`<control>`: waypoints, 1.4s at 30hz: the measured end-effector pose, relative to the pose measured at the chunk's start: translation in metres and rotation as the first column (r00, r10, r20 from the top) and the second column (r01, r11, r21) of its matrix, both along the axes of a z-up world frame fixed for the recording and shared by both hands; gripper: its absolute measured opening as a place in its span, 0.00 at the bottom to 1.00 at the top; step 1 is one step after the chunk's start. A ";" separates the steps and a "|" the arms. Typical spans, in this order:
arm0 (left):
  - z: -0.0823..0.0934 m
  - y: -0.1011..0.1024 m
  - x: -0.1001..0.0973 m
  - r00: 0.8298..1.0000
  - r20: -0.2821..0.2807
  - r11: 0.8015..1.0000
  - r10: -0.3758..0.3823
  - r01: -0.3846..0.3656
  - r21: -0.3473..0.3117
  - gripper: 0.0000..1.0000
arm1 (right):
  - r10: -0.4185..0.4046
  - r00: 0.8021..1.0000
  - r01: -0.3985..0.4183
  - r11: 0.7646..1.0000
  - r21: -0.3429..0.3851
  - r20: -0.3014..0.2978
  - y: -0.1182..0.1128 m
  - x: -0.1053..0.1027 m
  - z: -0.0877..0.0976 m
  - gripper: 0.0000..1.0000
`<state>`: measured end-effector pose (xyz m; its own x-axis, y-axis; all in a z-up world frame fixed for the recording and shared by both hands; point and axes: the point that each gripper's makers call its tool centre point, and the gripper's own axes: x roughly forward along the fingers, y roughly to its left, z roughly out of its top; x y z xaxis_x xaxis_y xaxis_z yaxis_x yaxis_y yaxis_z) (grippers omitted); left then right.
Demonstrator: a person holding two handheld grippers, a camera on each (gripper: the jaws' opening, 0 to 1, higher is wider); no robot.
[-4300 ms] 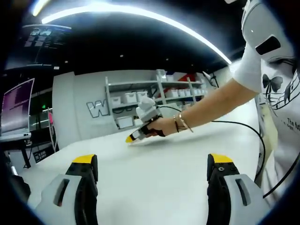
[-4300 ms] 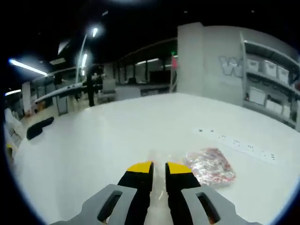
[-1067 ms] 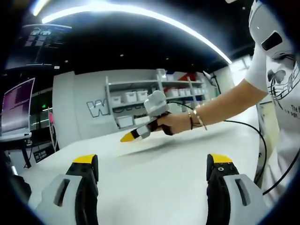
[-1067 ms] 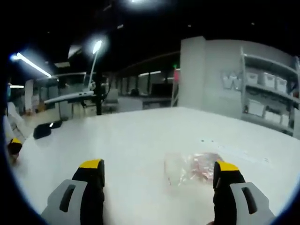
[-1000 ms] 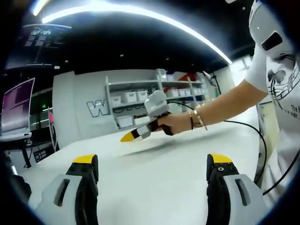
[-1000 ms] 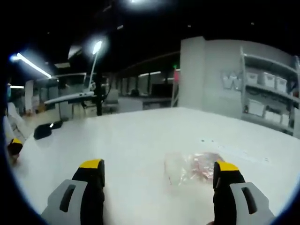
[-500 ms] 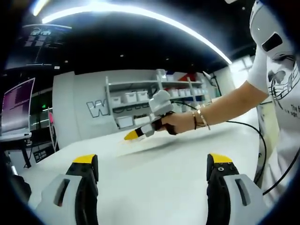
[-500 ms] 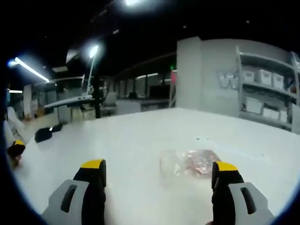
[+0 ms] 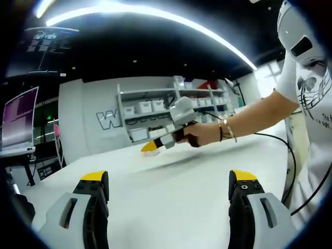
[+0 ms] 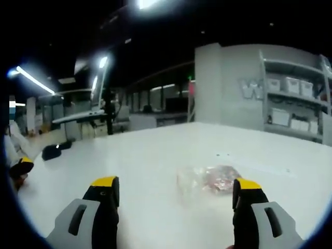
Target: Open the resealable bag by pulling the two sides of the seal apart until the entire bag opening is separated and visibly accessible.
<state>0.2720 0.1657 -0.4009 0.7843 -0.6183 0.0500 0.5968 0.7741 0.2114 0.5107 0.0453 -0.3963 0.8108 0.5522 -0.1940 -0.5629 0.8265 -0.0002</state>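
Both tongs, left (image 9: 168, 189) and right (image 10: 174, 194), gape wide; crinkly clear bag (image 10: 207, 180) lies flat.

Left gripper (image 9: 168, 181): jaws spread wide, level above the surface. Right gripper (image 10: 175, 189): jaws spread wide, held by the person's outstretched hand (image 9: 194, 135), raised.

**Dim lab hall, one white table**

A broad white table (image 10: 155, 150) stands beneath strip ceiling lights (image 9: 155, 15); metal shelving (image 9: 155, 111) lined with white storage bins (image 10: 290, 85) backs a grey wall bearing large lettering (image 9: 109, 120), beside a lit monitor (image 9: 19, 119).
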 end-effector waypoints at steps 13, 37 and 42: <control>0.000 -0.001 -0.001 1.000 0.003 1.000 0.000 0.000 0.004 0.94 | -0.007 1.000 0.007 1.000 0.022 -0.002 -0.009 -0.009 0.000 0.90; -0.001 -0.001 -0.001 1.000 0.000 1.000 0.004 -0.004 0.008 0.94 | -0.015 1.000 0.014 0.997 0.074 0.015 -0.030 -0.034 0.011 0.88; -0.001 -0.001 -0.001 1.000 -0.001 1.000 0.003 -0.003 0.007 0.94 | -0.017 1.000 0.015 0.996 0.083 0.024 -0.034 -0.040 0.015 0.88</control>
